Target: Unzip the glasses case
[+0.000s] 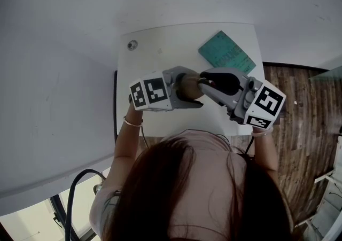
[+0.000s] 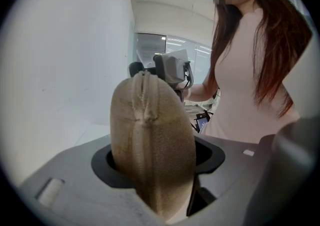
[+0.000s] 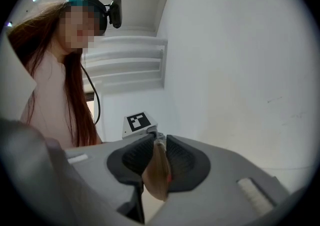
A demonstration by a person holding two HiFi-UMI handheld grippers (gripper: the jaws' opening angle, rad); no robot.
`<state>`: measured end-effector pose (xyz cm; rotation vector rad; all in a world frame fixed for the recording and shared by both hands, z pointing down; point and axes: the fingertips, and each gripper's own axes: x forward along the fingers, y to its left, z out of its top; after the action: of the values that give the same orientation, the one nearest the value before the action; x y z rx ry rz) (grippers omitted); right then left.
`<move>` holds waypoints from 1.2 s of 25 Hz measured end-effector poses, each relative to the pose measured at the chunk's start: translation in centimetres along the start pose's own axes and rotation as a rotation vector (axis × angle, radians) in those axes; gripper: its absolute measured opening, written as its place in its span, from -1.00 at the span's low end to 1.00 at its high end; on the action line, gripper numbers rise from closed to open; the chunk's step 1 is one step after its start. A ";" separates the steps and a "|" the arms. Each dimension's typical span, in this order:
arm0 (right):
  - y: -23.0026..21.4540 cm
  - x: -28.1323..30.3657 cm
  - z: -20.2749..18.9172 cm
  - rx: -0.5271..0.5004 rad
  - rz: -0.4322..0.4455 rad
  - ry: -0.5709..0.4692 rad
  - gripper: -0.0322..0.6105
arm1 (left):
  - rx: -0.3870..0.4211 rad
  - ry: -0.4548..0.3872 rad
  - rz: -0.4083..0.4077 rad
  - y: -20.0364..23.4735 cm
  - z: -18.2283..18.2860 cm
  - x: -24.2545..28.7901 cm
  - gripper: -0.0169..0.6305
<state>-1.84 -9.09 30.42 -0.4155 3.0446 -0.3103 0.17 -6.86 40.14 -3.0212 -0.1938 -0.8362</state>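
Observation:
In the left gripper view a tan fabric glasses case (image 2: 152, 145) stands on end between the jaws, its zipper seam (image 2: 145, 97) facing the camera. My left gripper (image 2: 155, 167) is shut on the case's body. The head view shows the case (image 1: 188, 87) held above the table between both grippers, with the left gripper (image 1: 187, 94) coming from the left. My right gripper (image 1: 204, 81) meets the case's right end. In the right gripper view that gripper (image 3: 157, 162) is shut on a thin tan zipper pull tab (image 3: 157, 175). The rest of the case is hidden there.
A white table (image 1: 160, 122) lies below the grippers, with a green card (image 1: 226, 53) at its far right and a small round fitting (image 1: 132, 45) at its far left. Dark wooden floor (image 1: 299, 127) lies to the right. The person's head and hair fill the lower head view.

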 end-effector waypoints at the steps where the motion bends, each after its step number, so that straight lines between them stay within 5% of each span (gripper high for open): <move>1: 0.1 0.0 -0.1 0.000 0.005 0.003 -0.64 | 0.001 0.004 -0.003 -0.1 0.0 0.0 -0.01; 12: 0.3 -0.1 -0.5 -0.049 0.015 0.016 -0.76 | -0.007 0.041 -0.008 -0.3 -0.4 0.0 -0.01; 30: -0.9 0.0 -2.7 -0.119 -0.052 0.128 -0.80 | -0.006 0.245 0.057 1.0 -3.2 0.3 -0.01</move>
<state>-1.83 -9.39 33.19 -0.5008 3.1931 -0.1644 -1.14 -7.91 43.07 -2.8786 -0.1036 -1.1895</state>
